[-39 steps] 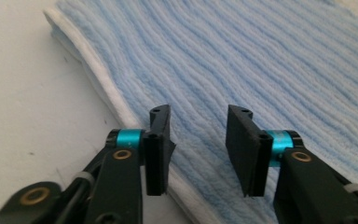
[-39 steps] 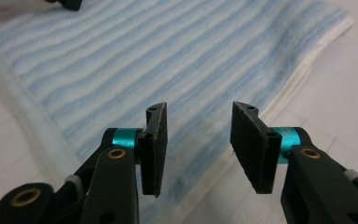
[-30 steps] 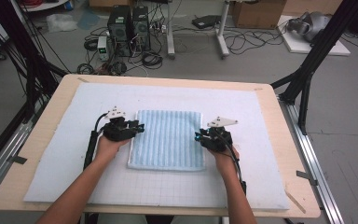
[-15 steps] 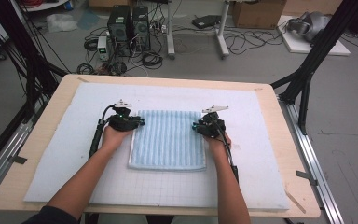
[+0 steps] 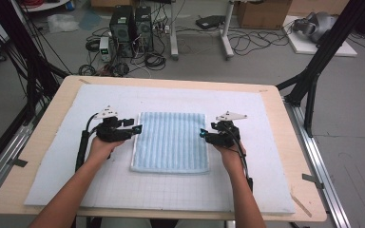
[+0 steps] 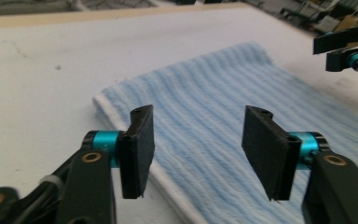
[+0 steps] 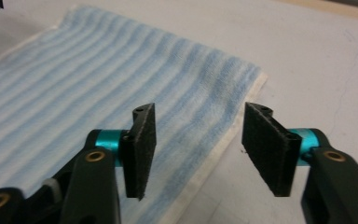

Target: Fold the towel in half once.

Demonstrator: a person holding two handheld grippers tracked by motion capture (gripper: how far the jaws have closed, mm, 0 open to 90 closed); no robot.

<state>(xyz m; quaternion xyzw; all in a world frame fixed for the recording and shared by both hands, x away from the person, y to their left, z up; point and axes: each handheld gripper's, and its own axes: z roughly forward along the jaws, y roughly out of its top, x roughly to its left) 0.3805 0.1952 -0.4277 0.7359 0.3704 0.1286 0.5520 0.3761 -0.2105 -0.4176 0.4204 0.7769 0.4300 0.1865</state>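
Towel, folded into a rectangle and striped pale blue and white, is laid flat at the middle of the white mat that covers the wooden table. In the high view the left gripper is held at the towel's 9 o'clock edge, toward the far corner, with its tips just over that edge; the right gripper is held at the 3 o'clock edge, likewise toward the far end, its tips at the border of the cloth. Both are pointed inward, each toward the other across the towel. The left gripper's jaws have just been opening and are seen spread apart in the left gripper view, with nothing pinched: the towel's white-hemmed edge is seen below and between the two black pads, which are clear of the fabric. At 2 o'clock in that view the other gripper is seen across the cloth. The right gripper's jaws have also just been opening and are spread in the right gripper view; the towel's hemmed edge is seen running beneath the gap, with one pad over the stripes and the other over bare mat, neither pressed on the cloth. Whether the pads are touching the surface below cannot be told. Each gripper is grasped by a hand, the forearms being brought in from 6 o'clock. Beyond the table, at 12 o'clock, computer towers and loose cables are seen on the floor.
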